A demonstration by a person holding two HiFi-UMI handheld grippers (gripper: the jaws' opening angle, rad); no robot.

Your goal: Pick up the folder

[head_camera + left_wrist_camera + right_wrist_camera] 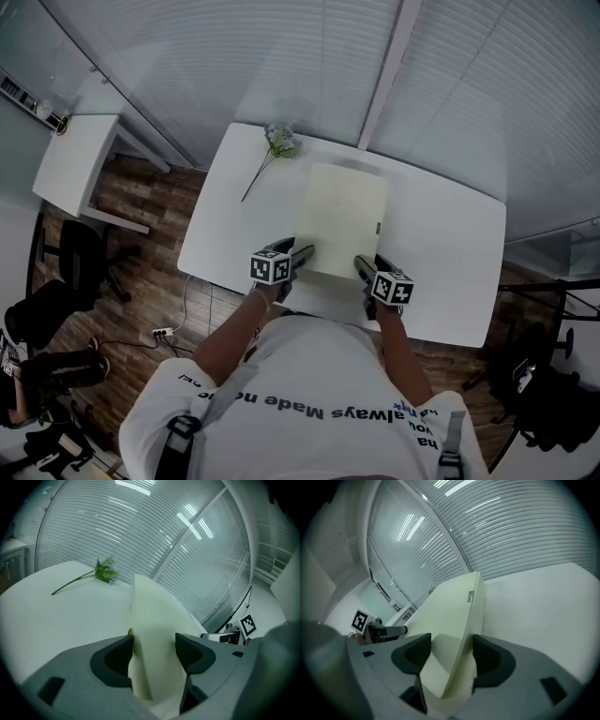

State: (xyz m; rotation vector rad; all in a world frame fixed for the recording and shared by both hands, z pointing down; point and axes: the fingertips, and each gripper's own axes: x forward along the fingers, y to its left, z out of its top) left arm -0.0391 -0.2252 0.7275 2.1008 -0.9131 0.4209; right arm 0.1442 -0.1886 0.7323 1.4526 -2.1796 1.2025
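A pale yellow folder point(342, 217) lies on the white table point(441, 244), its near edge toward me. My left gripper point(303, 254) is at the folder's near left corner and my right gripper point(362, 266) at its near right corner. In the left gripper view the folder point(154, 616) runs up between the jaws of the left gripper point(154, 645); the left jaw touches it and a gap shows at the right jaw. In the right gripper view the folder's point(445, 616) edge passes between the spread jaws of the right gripper point(451, 649). Both stand open around the folder.
A green flower sprig point(275, 147) lies at the table's far left, beyond the folder. White blinds run behind the table. A small white desk point(75, 164) and a black chair point(77, 262) stand to the left, a power strip point(161, 333) lies on the wooden floor, and dark chairs point(544, 375) stand right.
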